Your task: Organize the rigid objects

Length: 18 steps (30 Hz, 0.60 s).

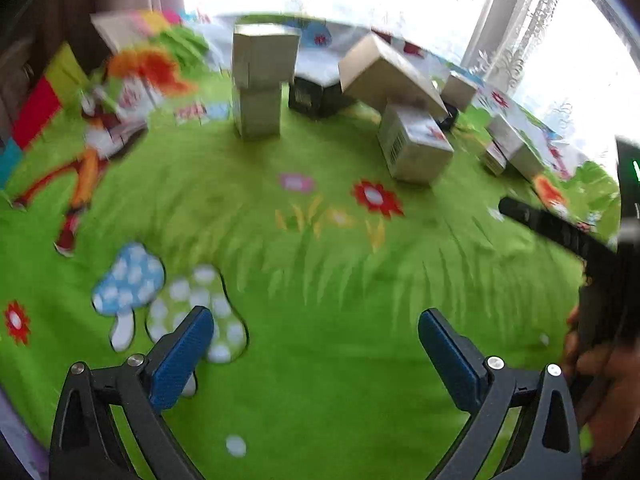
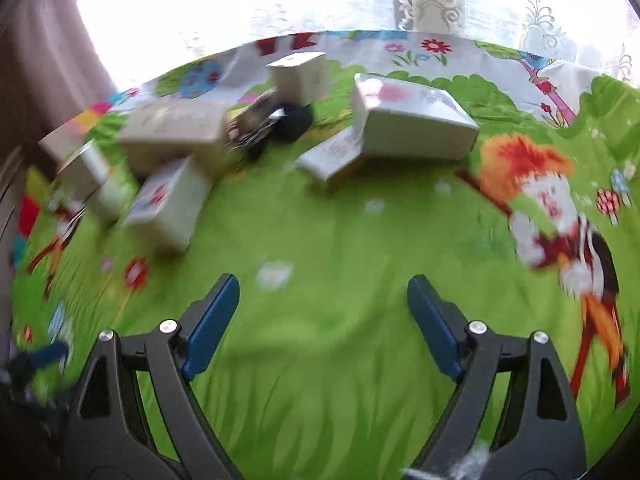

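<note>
Above the green cloth (image 1: 320, 280), both claws, left (image 1: 316, 344) and right (image 2: 324, 320), are released and empty; approach one box (image 1: 416, 148) slowly, squarely, before clenching.

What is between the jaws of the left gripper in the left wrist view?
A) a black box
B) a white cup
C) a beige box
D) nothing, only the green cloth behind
D: the left gripper stands open, with only the green cloth showing between its jaws; the boxes lie farther off.

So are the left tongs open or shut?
Open. The left tongs have their blue pads far apart, with only the green cloth between them.
</note>
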{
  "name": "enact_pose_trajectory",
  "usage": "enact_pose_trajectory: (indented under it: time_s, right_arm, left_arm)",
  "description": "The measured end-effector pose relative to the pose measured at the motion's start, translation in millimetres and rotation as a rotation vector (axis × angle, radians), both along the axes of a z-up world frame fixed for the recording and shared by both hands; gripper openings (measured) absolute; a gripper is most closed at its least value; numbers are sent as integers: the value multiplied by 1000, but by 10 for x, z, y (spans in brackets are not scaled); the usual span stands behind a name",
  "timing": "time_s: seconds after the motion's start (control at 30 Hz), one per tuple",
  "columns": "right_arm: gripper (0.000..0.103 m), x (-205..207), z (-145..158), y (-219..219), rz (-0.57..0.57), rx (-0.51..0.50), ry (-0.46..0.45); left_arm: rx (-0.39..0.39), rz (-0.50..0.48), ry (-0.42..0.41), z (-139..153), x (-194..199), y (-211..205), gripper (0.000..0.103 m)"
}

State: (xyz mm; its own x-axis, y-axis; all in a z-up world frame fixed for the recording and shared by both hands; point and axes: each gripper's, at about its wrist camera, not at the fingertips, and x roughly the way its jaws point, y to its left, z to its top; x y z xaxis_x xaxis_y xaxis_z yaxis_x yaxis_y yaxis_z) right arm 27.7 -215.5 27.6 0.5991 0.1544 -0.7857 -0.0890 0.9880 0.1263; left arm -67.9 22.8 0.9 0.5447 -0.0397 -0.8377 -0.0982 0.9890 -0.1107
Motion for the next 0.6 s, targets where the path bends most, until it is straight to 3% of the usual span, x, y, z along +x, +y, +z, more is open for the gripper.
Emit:
enact_pose_trajectory:
  time_s: [0.07,0.13,0.27,0.3,0.33,0.37,0.4,0.53,0.6]
  right_arm:
    - [93,238,-7,45,-17,-8,8]
    - [95,518,-30,95,-57,6,17]
    - [96,945,-82,164,-162,-66,39]
    - [87,983,-110,223,-165,-137,46]
    - [71,969,-107,272,-152,-179,37]
    - [57,933,-82,293,-130,-162,32]
    - [35,861,-41,300,-116,-168,38]
    - [35,255,6,213,115,-80,16]
    - [35,-114,10,68,198,-92,-11]
  left_arm:
    - [34,0,-3,-42,17,-39,103]
    - [126,-26,-26,-86,6,-144,103]
    - [113,-40,-41,-68,34,-146,103]
    - [113,-41,-43,-64,27,-140,103]
    - [113,-41,-43,-69,33,-138,103]
    - [113,-42,-45,-71,28,-126,103]
    - [113,-43,-45,-75,45,-138,103]
    - [114,-38,-47,-77,37,-139,103]
    - [114,-35,-47,-79,35,-150,103]
